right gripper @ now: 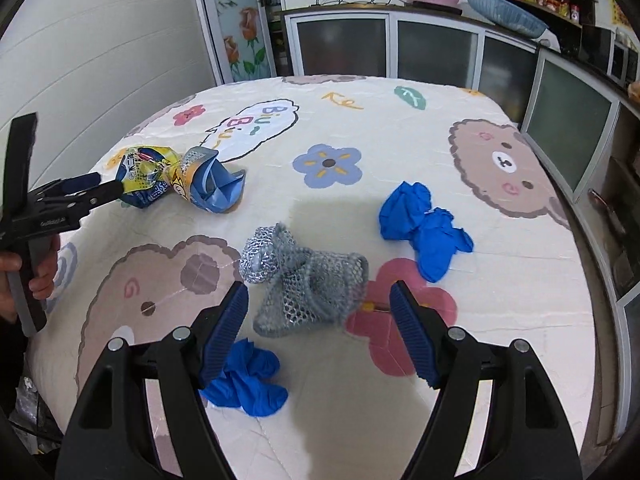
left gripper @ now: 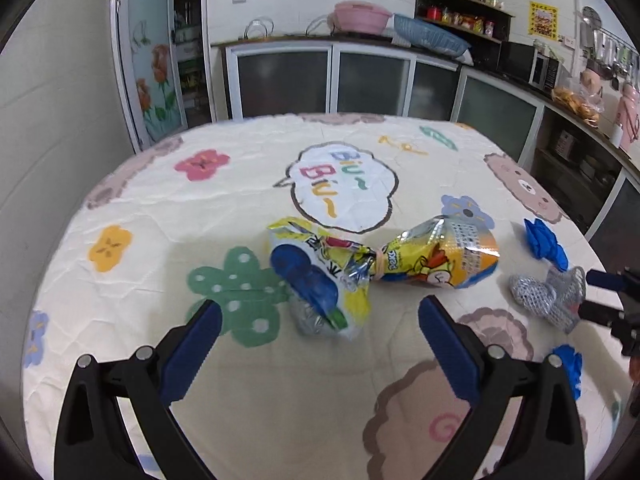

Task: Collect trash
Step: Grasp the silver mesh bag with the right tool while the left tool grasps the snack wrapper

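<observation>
We see a table with a printed cloth, and all the trash lies on it. The snack wrapper lies toward the left, just ahead of our left gripper. To its right lies the mesh scrubber, between the pads of our right gripper. One crumpled glove lies right of and beyond the scrubber, another crumpled glove nearer us. Behind the table runs a counter bearing a basin and a basket.
</observation>
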